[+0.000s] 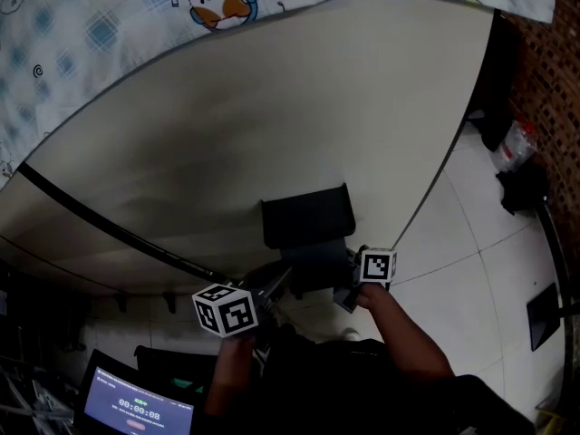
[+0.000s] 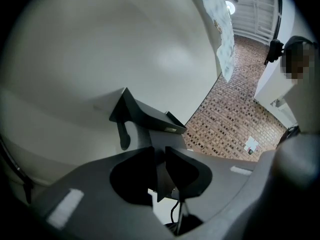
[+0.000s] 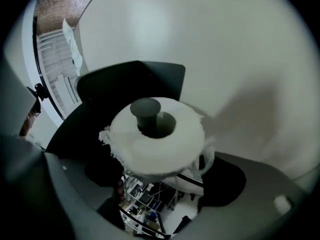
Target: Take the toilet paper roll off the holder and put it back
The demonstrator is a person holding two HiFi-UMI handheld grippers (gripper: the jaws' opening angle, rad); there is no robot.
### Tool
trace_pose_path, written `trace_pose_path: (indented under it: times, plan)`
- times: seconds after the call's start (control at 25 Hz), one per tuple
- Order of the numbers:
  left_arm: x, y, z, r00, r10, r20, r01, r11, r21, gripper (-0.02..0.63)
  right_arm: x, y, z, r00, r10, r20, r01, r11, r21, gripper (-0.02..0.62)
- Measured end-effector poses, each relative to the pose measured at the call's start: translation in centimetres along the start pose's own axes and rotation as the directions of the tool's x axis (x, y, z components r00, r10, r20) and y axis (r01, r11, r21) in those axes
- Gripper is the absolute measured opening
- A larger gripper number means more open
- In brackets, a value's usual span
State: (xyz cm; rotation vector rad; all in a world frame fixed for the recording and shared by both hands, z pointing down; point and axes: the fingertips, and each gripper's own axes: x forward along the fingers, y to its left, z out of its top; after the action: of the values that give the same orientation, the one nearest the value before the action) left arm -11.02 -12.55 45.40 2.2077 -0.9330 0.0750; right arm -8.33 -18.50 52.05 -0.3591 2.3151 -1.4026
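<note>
Jaws of the right gripper (image 3: 161,170) stand wide apart and clasp the toilet paper roll (image 3: 157,143) from both sides. Those of the left gripper (image 2: 159,170) are clenched together with nothing between them.

Most of the head view is a plain white wall (image 1: 272,107). A patterned cloth (image 1: 91,25) with a cartoon animal hangs across its far left. To the right, pale floor tiles (image 1: 485,270) run up to a brick wall (image 2: 235,109), which the left gripper view shows beyond the white wall's edge.

The black holder (image 1: 306,217) is fixed to the white wall, near the middle of the scene. It has a flat lid-like top. Both grippers are close below it, left and right of it, each carrying its marker cube. The person's hands are behind them.

A small lit screen (image 1: 136,408) sits at the near left.

The roll is white with a ragged edge on its left side, and it sits under the holder's top. The holder's dark peg (image 3: 145,111) passes through the roll's core and its rounded end stands clear of the paper.
</note>
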Motion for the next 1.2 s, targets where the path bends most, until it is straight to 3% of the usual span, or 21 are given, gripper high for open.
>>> trace_pose_path:
  times: [0.08,0.24,0.36,0.44,0.56,0.64,0.72,1.2]
  plan:
    - [0.0,0.0,0.1,1.000,-0.015,0.016,0.015,1.000,-0.015,0.087,-1.1,-0.6,-0.1,1.000,-0.009,0.005,0.009,1.000,0.012,0.492]
    - [0.0,0.3,0.0,0.999,-0.023,0.031,0.024,0.999,-0.040,0.083,-4.5,-1.8,1.4,0.996,-0.041,0.080,0.041,0.999,0.002,0.511]
    - [0.1,0.7,0.1,0.999,-0.019,0.039,0.021,0.999,-0.042,0.083,-7.5,-2.5,4.1,0.981,-0.061,0.187,0.062,0.998,0.005,0.511]
    - [0.3,0.9,-0.1,0.999,-0.006,0.044,0.008,0.999,-0.041,0.089,-9.9,-2.4,6.6,0.949,-0.060,0.309,0.053,0.998,0.031,0.511]
    - [0.6,1.3,-0.4,0.998,0.014,0.054,-0.012,0.999,-0.039,0.095,-12.9,-1.5,10.4,0.879,-0.067,0.472,0.065,0.998,0.020,0.500]
    - [0.8,1.7,-0.4,0.998,0.031,0.058,-0.030,0.999,-0.024,0.101,-13.9,-0.3,12.3,0.842,-0.060,0.535,0.079,0.997,-0.012,0.482]
    - [1.0,2.3,-0.4,0.996,0.061,0.061,-0.061,0.998,-0.001,0.102,-14.2,1.2,13.4,0.823,-0.036,0.566,0.074,0.996,-0.045,0.471]
    - [1.1,4.3,-0.9,0.979,0.186,0.084,-0.193,0.978,0.078,0.143,-12.7,6.1,14.2,0.829,0.048,0.557,0.043,0.988,-0.149,0.443]
